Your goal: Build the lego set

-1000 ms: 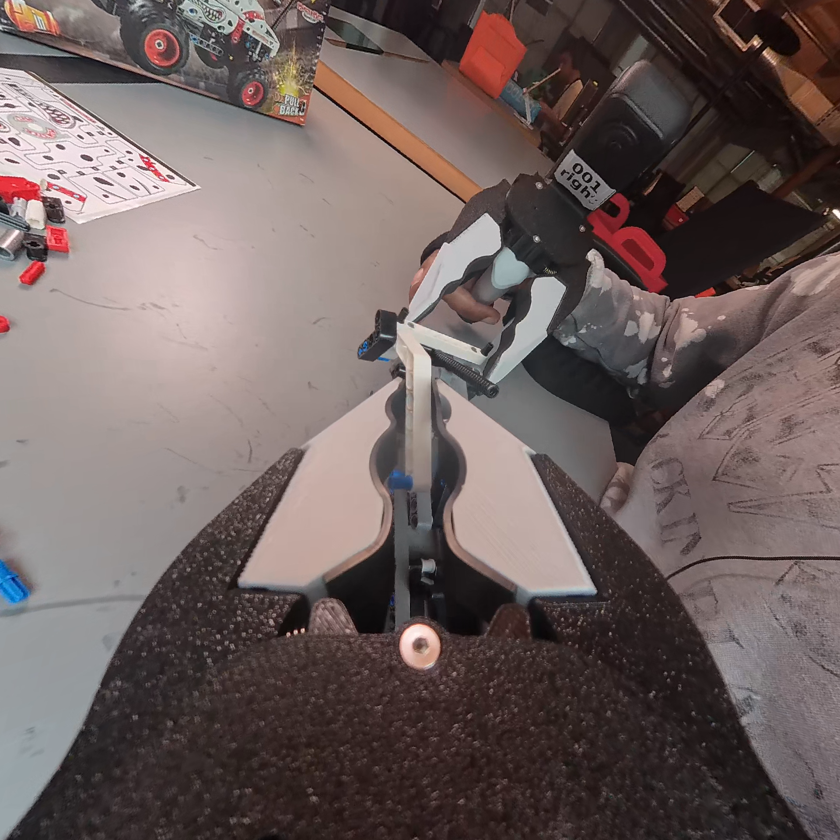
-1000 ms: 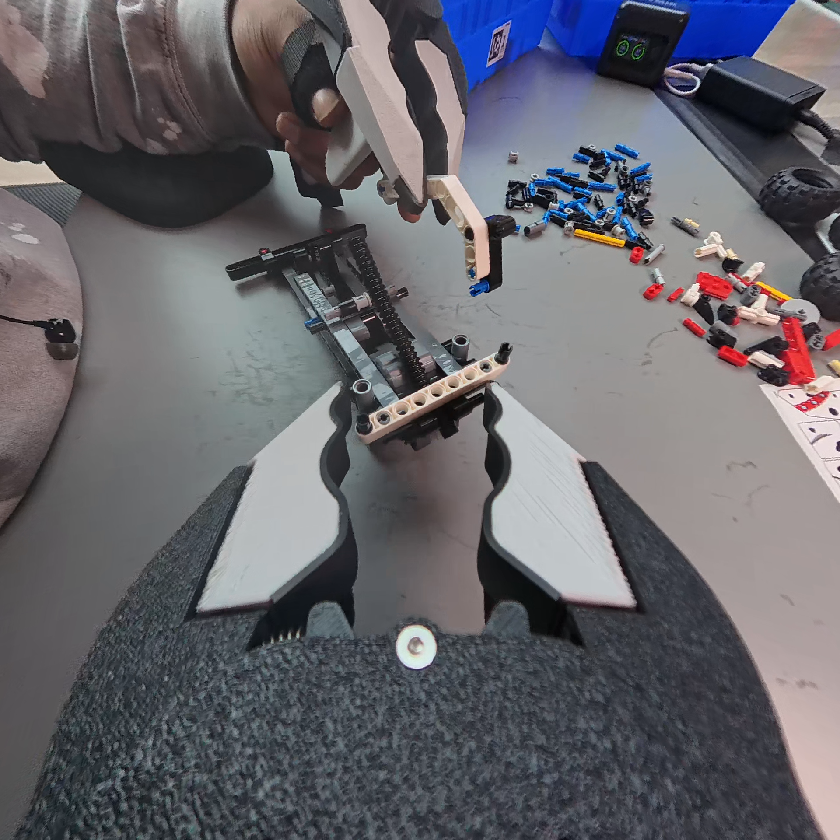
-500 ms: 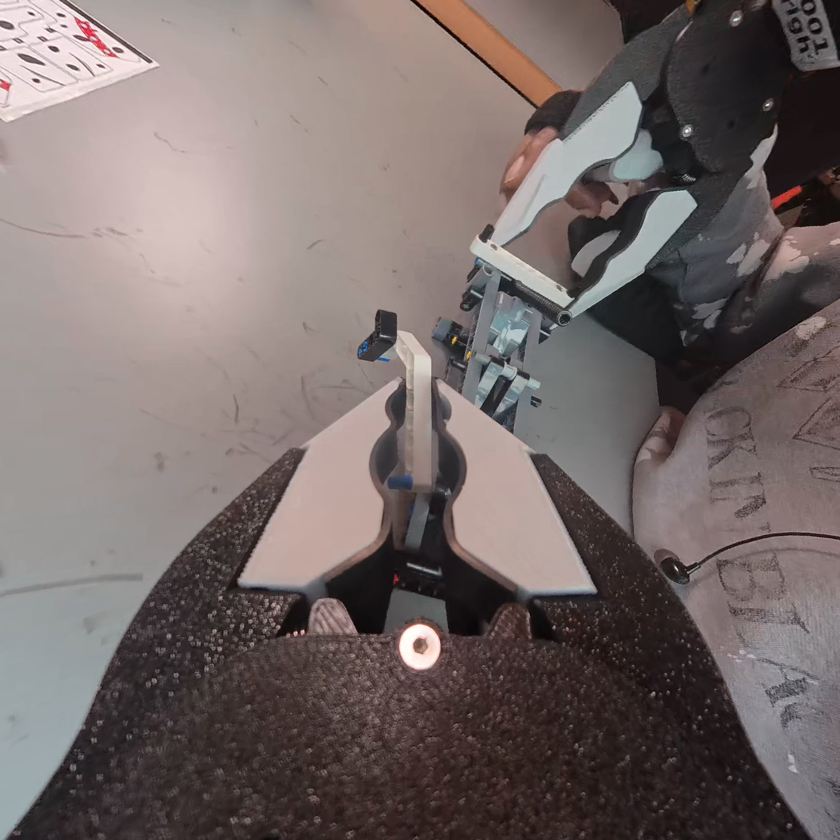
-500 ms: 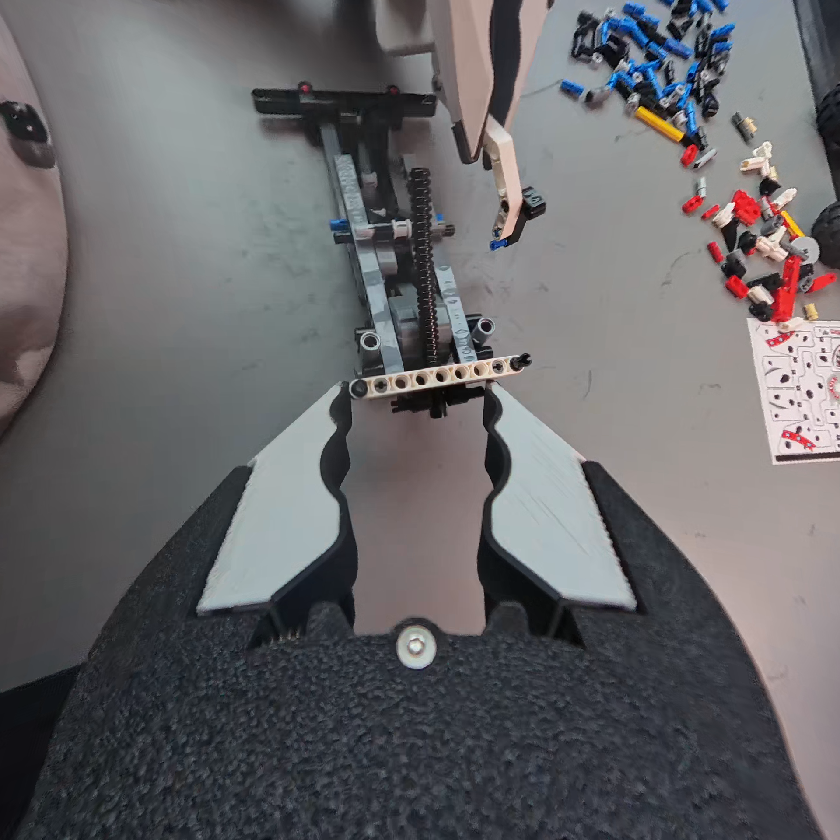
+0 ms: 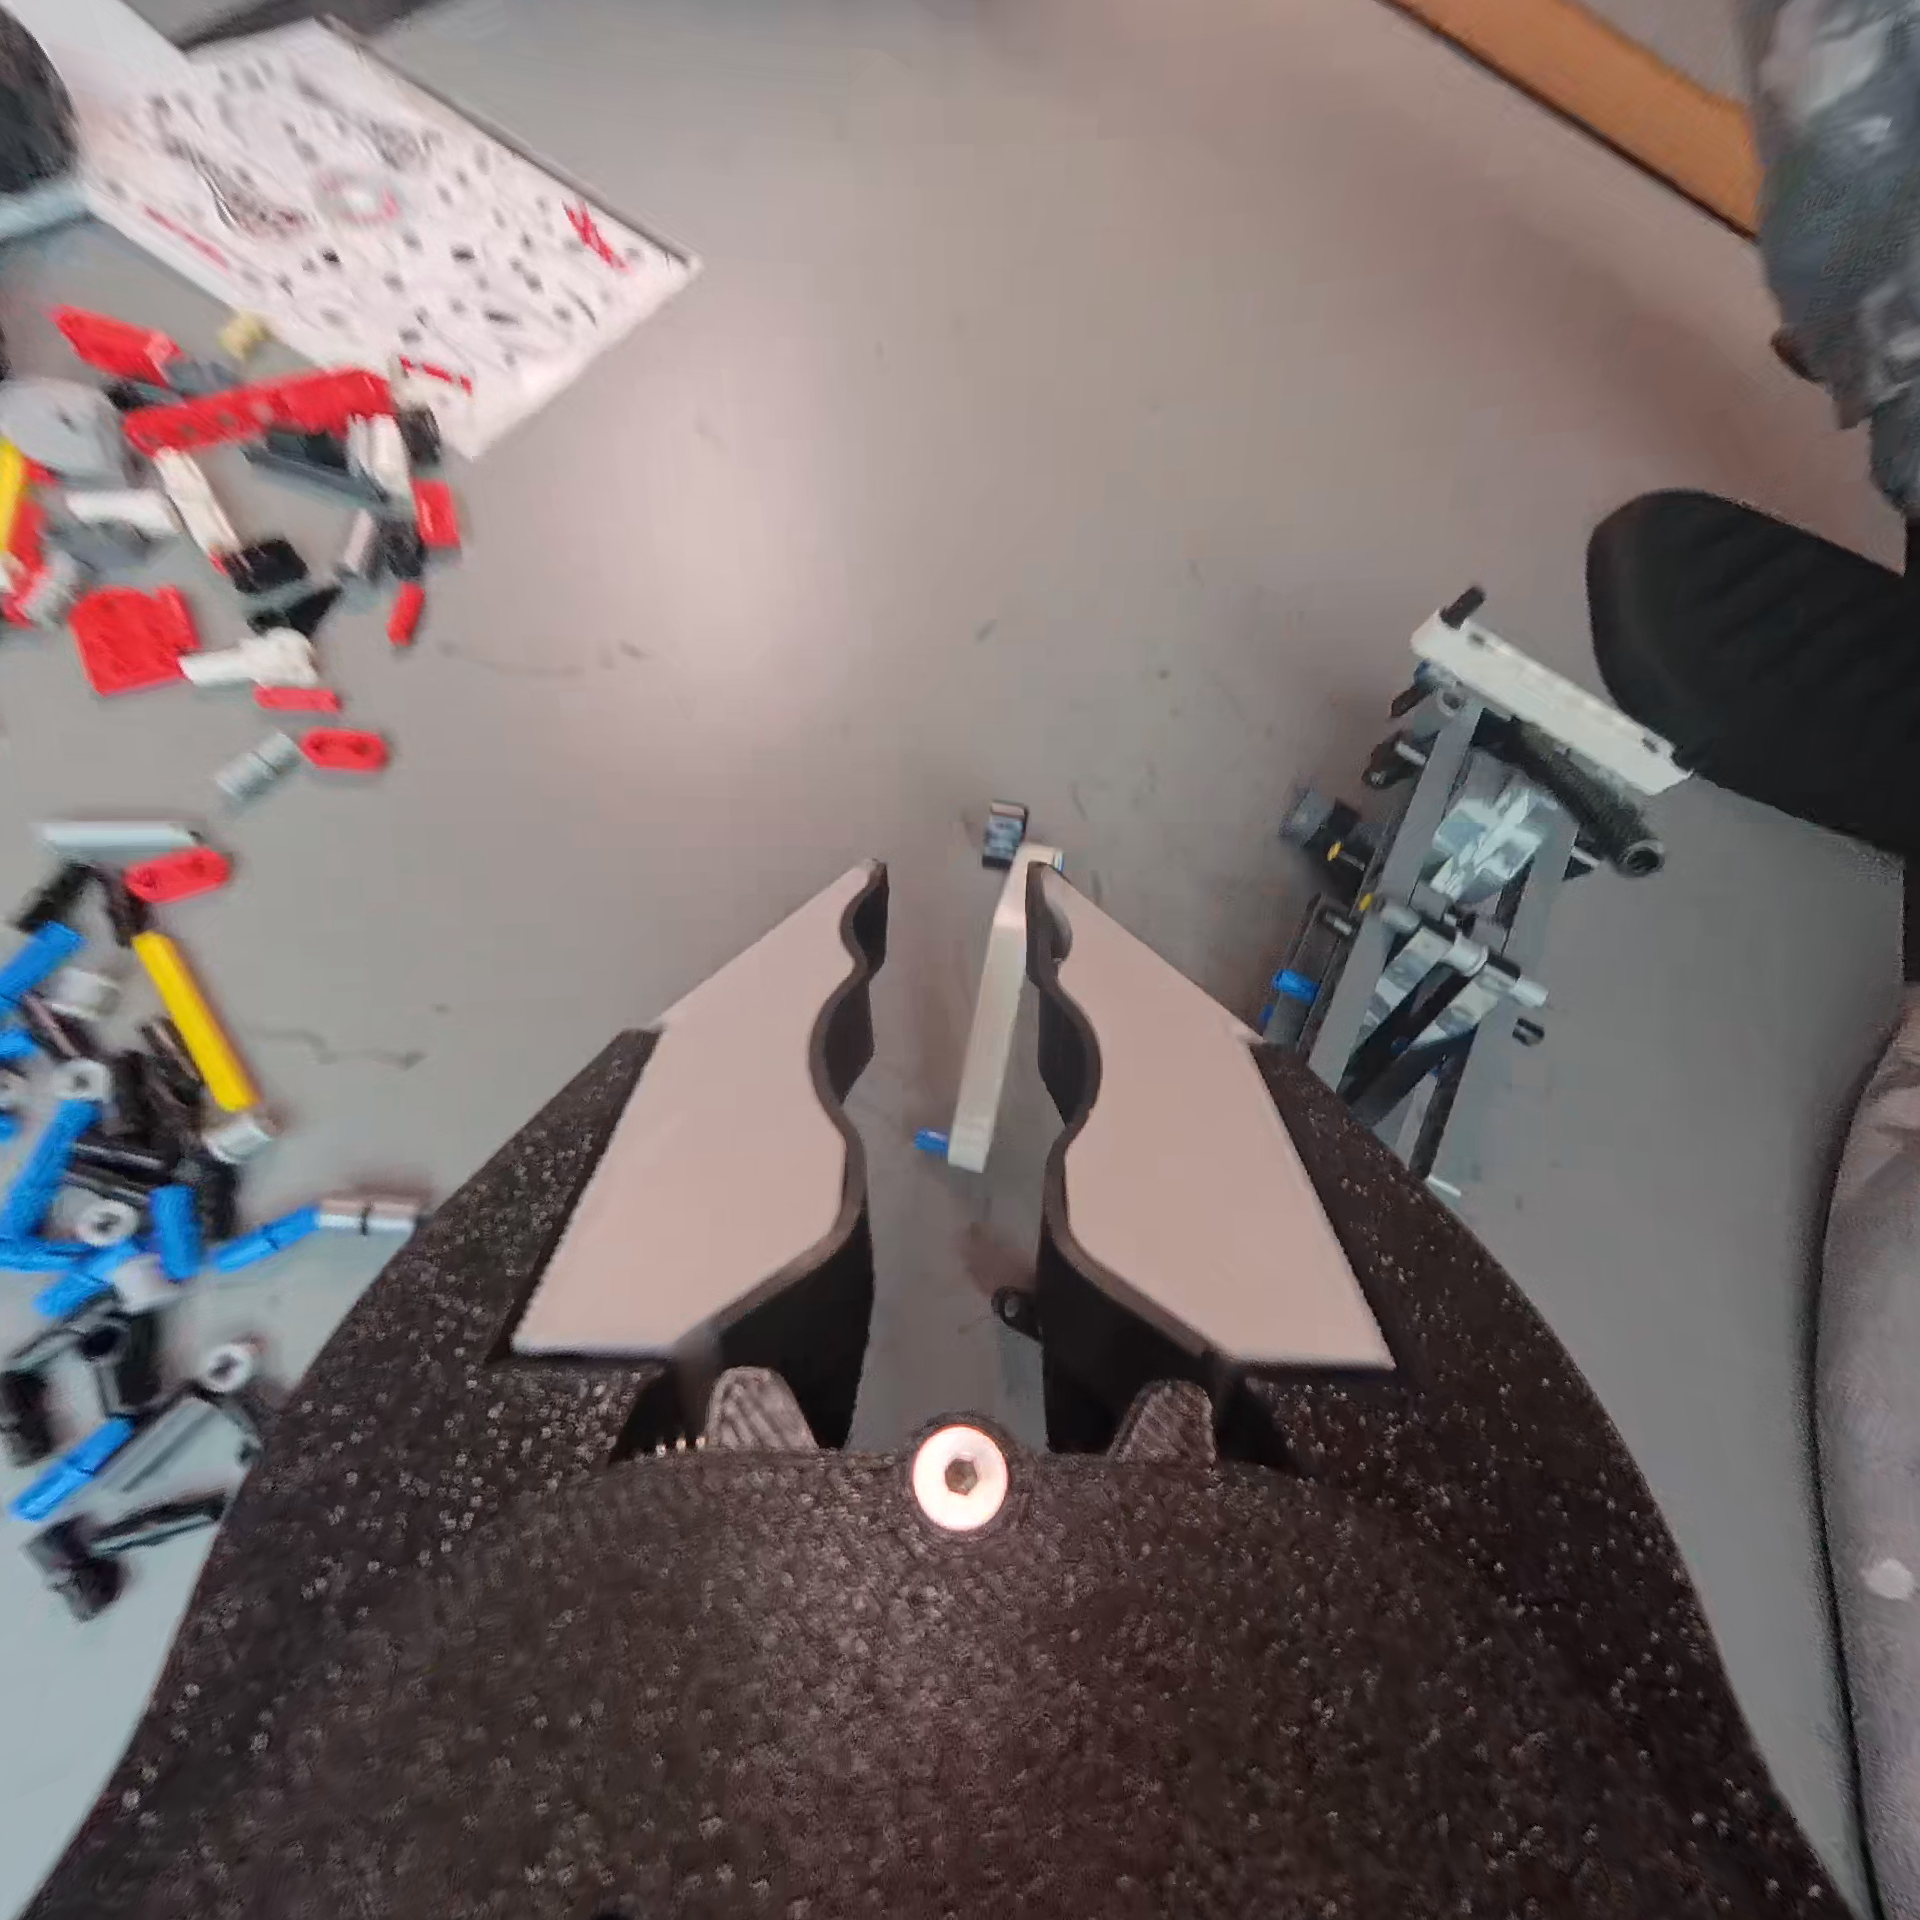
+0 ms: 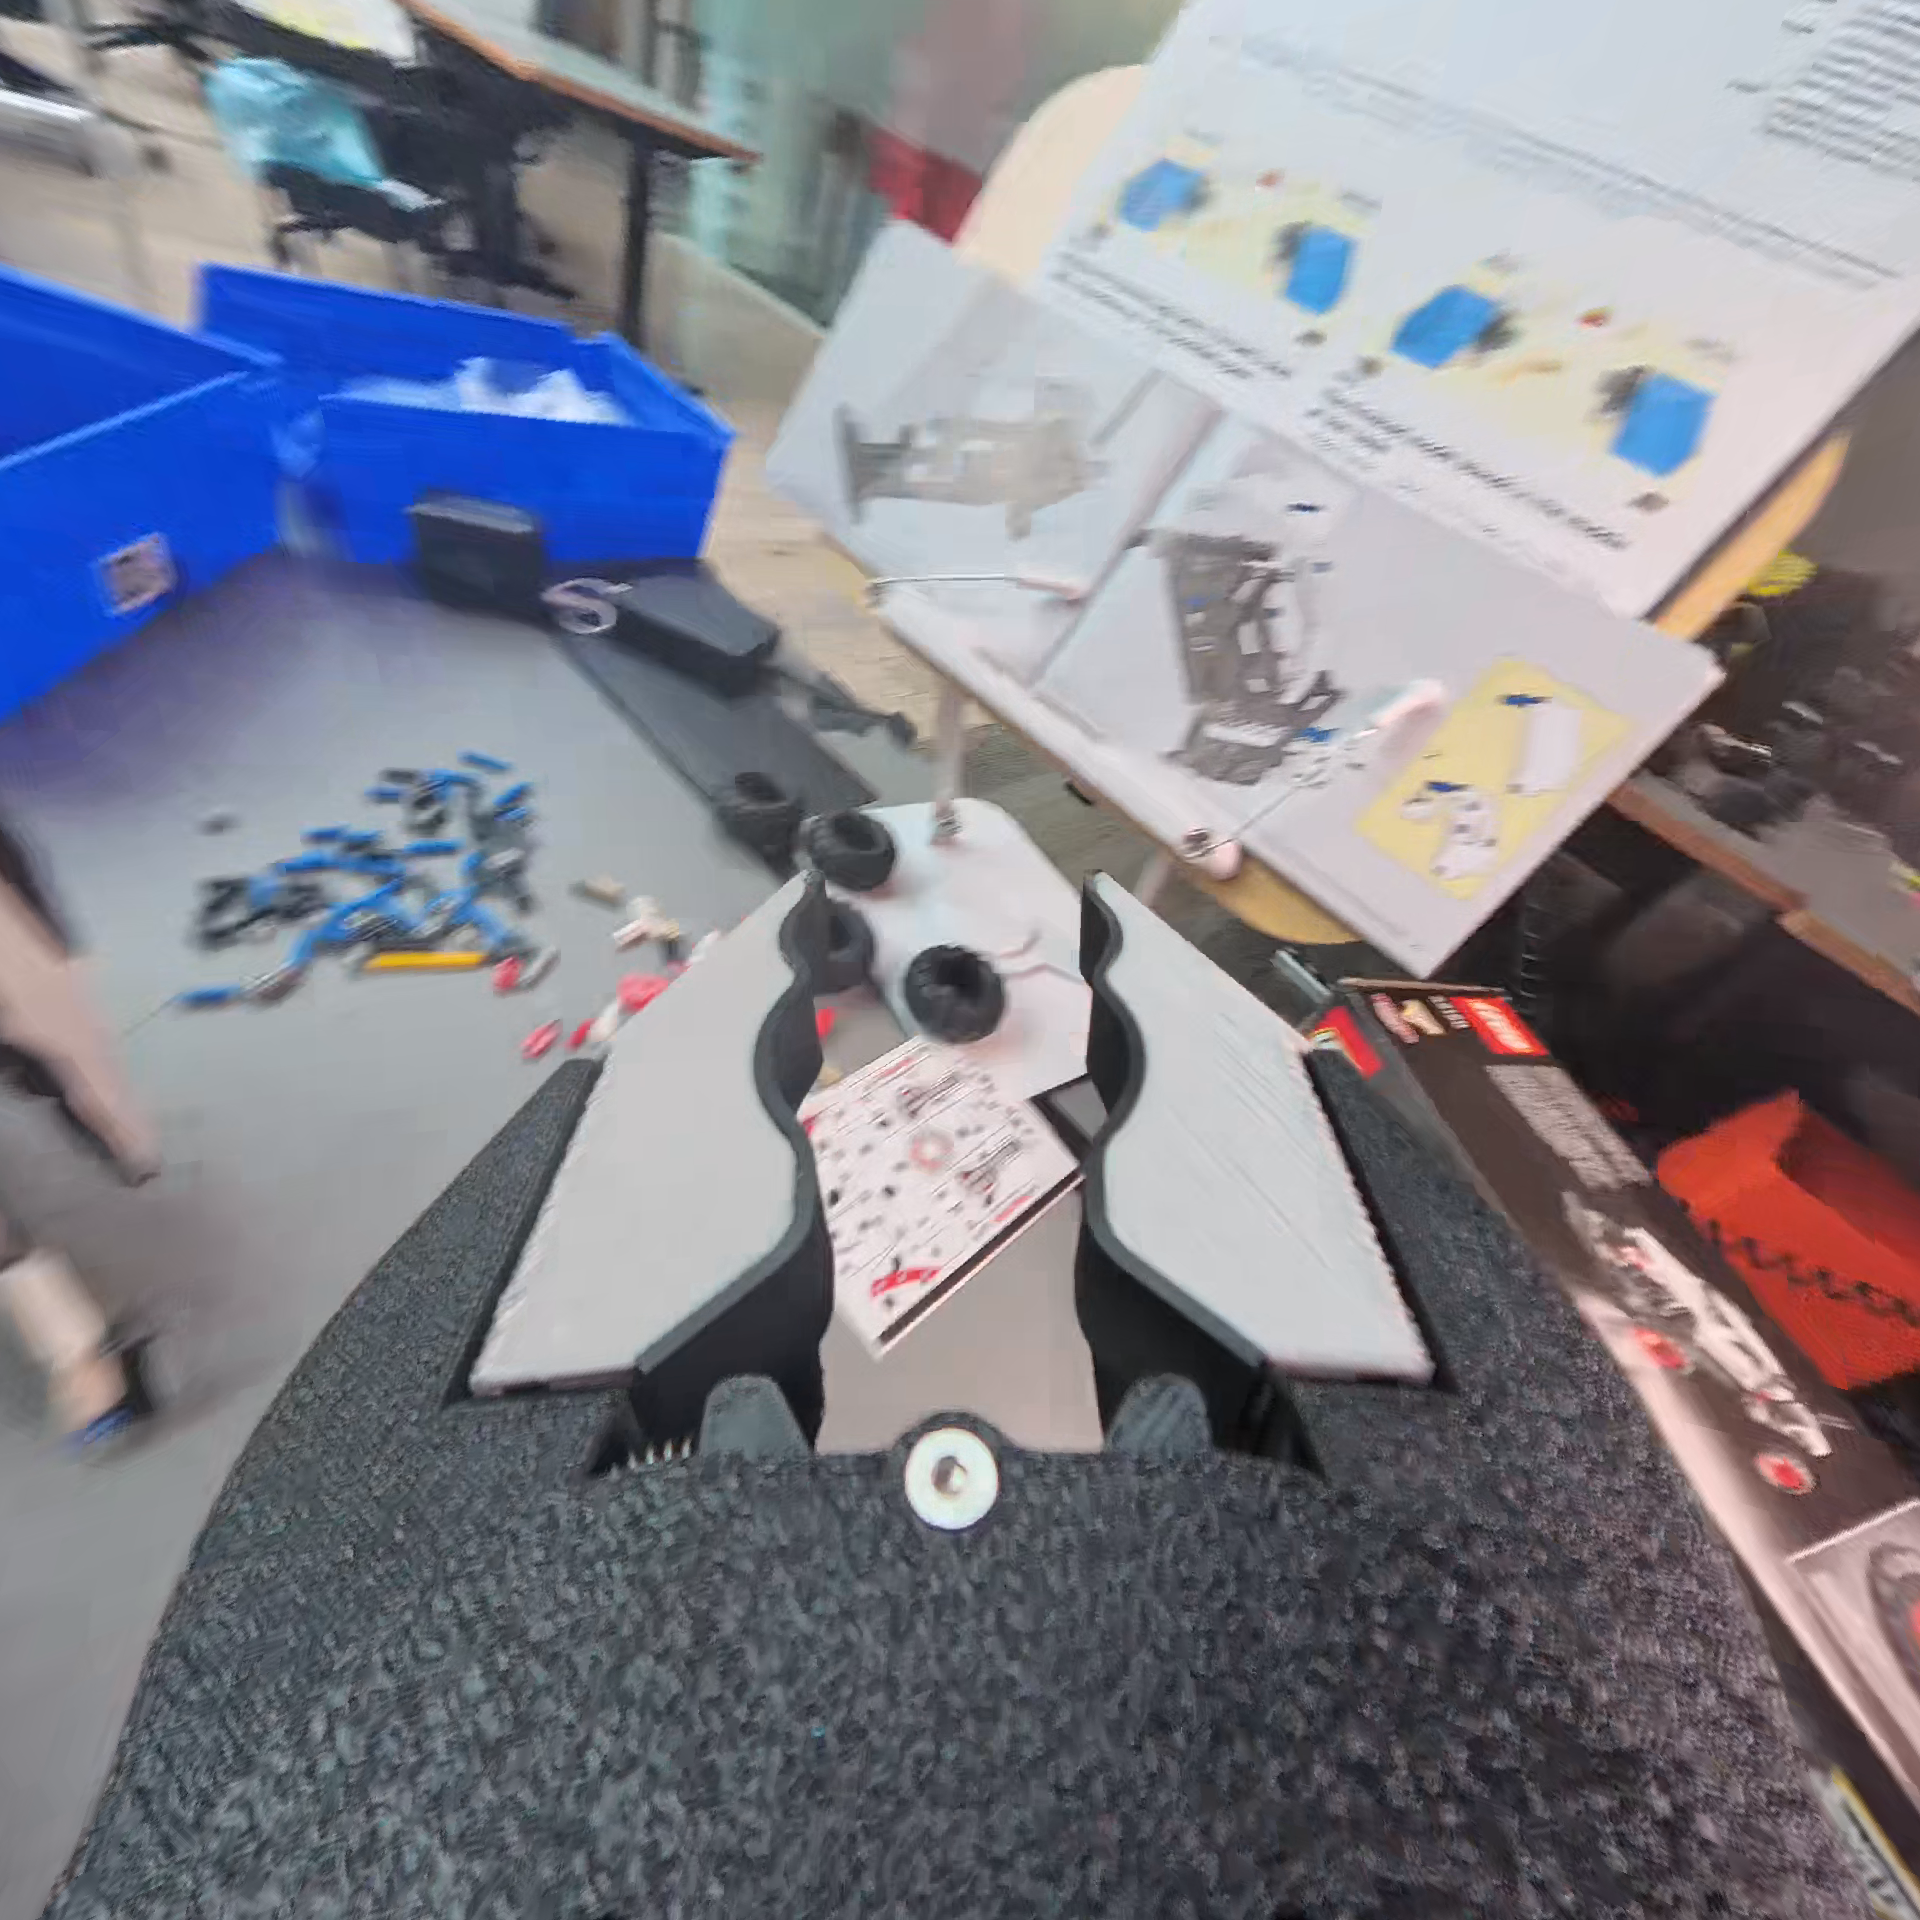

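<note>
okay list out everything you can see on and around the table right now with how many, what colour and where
Grey table top: one, under everything.
Half-built grey and black lego chassis: one, right of the left claw.
White angled lego beam with black connector: one, leaning on the left claw's right finger, between the open fingers.
Loose lego pieces: many, red, white, black, blue, one yellow; table's left.
White sticker sheet: one, far left.
Black rubber tyres: at least three, by the stand's base.
Open instruction booklet: one, on a stand.
Blue plastic bins: two, far edge.
Dark lego box: one, right.
Left claw: open.
Right claw: open, empty, lifted off the table.
</note>
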Demonstrator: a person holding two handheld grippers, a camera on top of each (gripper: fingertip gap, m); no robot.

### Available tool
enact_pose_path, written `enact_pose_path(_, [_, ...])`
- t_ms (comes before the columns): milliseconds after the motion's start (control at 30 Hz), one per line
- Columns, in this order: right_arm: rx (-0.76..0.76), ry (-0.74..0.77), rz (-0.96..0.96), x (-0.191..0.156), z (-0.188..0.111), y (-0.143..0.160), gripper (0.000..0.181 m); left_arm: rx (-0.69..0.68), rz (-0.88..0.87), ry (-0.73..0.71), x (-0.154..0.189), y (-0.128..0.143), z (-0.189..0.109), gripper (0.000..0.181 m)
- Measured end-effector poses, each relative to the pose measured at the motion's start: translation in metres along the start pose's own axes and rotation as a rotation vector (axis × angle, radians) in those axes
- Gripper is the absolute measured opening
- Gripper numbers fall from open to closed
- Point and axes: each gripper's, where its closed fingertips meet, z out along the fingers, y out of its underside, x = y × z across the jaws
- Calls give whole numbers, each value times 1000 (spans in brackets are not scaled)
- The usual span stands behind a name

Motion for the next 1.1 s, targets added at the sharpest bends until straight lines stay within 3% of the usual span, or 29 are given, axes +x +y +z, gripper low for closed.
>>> enact_pose_path(167, [-44,367,97,123,109,12,56,241,133,-190,-40,-106,-40,27])
enact_pose_path(233, [-66,397,156,141,138,22,54,311,174,-293,-71,-147,-57,28])
enact_pose_path(267, [-66,406,178,145,145,25,39,331,185,-344,-89,-163,-64,28])
enact_pose_path(300, [-59,426,188,147,148,28,19,341,188,-385,-107,-176,-69,27])
enact_pose_path(400, [-8,475,187,146,144,32,7,327,177,-476,-163,-200,-70,27])
enact_pose_path(533, [20,474,260,150,131,51,12,318,179,-602,-233,-219,-57,30])
enact_pose_path(633, [47,412,328,147,125,60,13,348,190,-640,-263,-227,-46,34])
enact_pose_path(800, [55,339,438,143,121,70,15,377,183,-648,-278,-222,-33,21])
enact_pose_path(1100, [121,350,649,130,115,85,20,388,146,-605,-275,-211,-36,6])
